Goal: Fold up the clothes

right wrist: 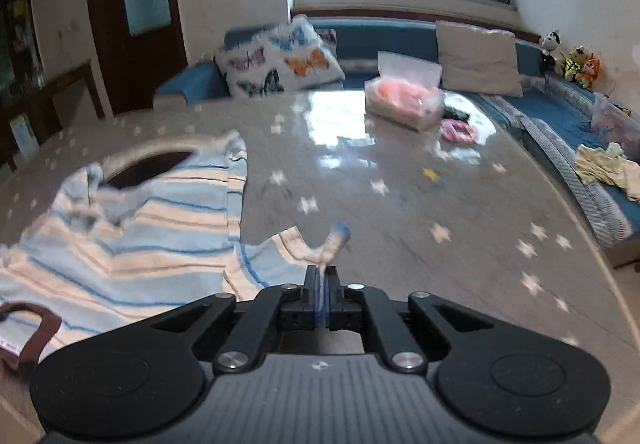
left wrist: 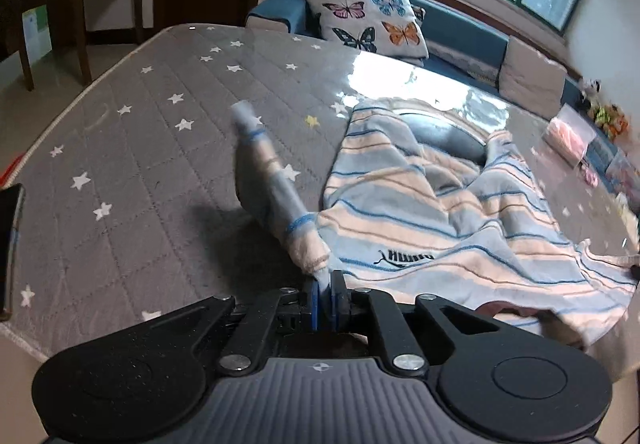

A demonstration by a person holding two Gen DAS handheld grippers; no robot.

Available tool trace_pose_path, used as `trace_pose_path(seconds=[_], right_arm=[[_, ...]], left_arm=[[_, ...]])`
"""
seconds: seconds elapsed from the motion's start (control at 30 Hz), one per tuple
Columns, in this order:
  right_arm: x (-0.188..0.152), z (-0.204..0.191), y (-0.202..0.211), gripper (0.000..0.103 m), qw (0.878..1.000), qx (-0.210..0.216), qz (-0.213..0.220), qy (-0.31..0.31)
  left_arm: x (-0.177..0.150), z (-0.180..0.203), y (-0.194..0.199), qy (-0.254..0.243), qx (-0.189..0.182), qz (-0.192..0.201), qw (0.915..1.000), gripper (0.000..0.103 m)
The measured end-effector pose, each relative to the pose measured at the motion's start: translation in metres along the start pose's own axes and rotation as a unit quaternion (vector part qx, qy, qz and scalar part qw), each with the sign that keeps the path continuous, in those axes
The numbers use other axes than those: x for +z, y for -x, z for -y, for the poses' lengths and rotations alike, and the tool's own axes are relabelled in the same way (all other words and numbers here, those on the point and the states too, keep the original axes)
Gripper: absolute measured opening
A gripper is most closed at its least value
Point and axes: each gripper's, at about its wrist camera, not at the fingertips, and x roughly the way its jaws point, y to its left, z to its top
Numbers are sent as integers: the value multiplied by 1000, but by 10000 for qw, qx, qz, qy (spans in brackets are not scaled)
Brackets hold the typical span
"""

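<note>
Surface: grey quilted mattress (left wrist: 120, 147), white stars; blue sofa (right wrist: 400, 35) behind. Striped shirt (left wrist: 420, 211) spread ahead of jaws, black logo print upside down, lettering not legible. Left gripper (left wrist: 325, 280) pinched on shirt sleeve (left wrist: 272, 179); right gripper (right wrist: 322, 270) pinched on shirt edge. Left view only: dark phone-like slab (left wrist: 10, 248) far left. Right view only: clear bag (right wrist: 406, 93), plush toys (right wrist: 576, 63).
</note>
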Motion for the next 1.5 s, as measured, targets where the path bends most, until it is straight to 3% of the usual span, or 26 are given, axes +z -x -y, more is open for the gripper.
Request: trace_pose_path(seconds=[0.07,0.2,0.33,0.37,0.6,0.77,1.1,1.5], right_arm=[[2,3,7,8,9999,-108,-3,52],[13,4,10,10,9995,-214,117,176],[28,-6,-8,12,9992,15,124,381],[32,-8,-14,17,9990,91,116,415],[65,-38,-62,27,9950,777,96,626],[91,-57,-91,32,9914,1088,24,731],[129,-72,-155,35,9903,1148,-88,783],[156,-82,-230,45,9886,1323,-264,663]], left_arm=[[0,2,3,-162,18,23,9999,10],[6,7,13,-400,184,191,9988,37],[11,6,25,-442,410,344,9976,49],[15,4,26,-437,469,375,9972,50],[43,6,-4,-243,565,473,9970,51],[75,22,-47,-205,315,463,9982,51],[148,58,-135,-306,100,383,9987,51],[182,69,-221,-318,105,-93,9994,62]])
